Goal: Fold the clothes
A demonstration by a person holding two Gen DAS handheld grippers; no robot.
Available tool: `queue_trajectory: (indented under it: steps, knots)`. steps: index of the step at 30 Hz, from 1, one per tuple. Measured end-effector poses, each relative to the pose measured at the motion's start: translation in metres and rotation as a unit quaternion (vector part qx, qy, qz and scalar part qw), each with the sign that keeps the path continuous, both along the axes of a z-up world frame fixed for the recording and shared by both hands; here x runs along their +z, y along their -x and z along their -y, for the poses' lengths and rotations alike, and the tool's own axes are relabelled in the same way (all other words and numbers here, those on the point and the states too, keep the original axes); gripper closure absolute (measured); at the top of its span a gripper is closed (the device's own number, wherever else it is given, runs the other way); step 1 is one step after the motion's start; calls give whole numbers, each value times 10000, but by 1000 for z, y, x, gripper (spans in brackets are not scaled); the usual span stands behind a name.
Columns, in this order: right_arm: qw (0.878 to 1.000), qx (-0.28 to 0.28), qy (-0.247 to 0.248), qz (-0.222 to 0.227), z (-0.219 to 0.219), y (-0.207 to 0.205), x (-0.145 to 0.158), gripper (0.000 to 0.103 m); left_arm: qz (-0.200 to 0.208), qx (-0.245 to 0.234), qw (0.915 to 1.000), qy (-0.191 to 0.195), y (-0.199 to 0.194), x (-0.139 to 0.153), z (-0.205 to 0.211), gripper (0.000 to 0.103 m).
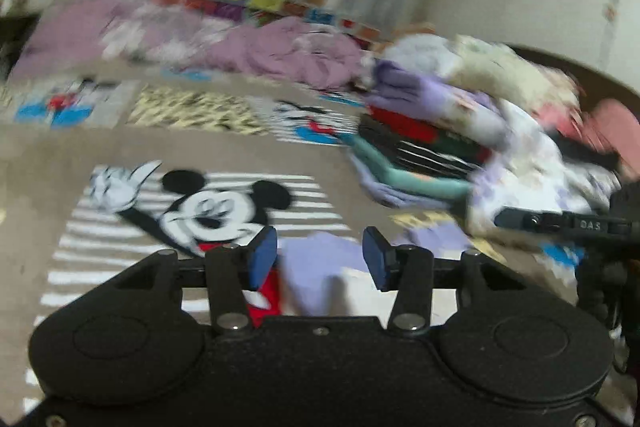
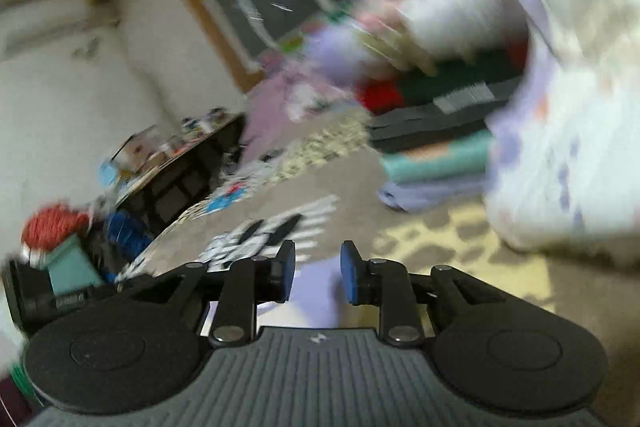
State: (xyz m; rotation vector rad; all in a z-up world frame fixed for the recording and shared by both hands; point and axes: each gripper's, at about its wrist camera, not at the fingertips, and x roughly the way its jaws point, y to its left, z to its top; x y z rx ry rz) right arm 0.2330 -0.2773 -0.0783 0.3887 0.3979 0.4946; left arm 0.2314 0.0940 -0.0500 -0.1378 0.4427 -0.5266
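Stack [image 1: 416, 147] of folded clothes on bed – some done. Messy pile [image 1: 520, 99] left. Both claws, left [image 1: 320, 255] and right [image 2: 318, 275], open, holding nothing – lilac cloth [image 1: 316, 275] under them.

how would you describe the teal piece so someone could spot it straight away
Find the bedspread with cartoon mouse prints, then the stack of folded clothes at its right side. The teal garment lies low in that stack, under black striped and red pieces, above a pale lilac one.

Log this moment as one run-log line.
left gripper: open, lilac cloth between pads, unpinched | right gripper: open, same | folded stack: on cartoon-mouse bedspread | frames blurred
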Motion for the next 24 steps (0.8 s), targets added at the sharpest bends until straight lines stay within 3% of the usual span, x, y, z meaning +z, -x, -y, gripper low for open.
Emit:
queue_trajectory:
  steps: [4,7,11,19,24]
  knots:
    - [9903,656,1076,590,-45,41,7,76,53,-332,9992,-238,30,-5,23,58]
    - [9816,916,1569,594,-68,54,-1,75,-13,-486,9975,-521,35,-19,39,58]
    - [9831,836,1613,241,-73,44,-18,75,-296,-406,9940,-973,21,-46,49,58]
    - [9838,744,1621,-161,-73,35,-34,75,-260,-380,9918,-1196,20,-58,55,57]
    - [9853,614,1587,-131,-69,48,-25,74,-110,-55,9958,-910,38,-42,44,55]
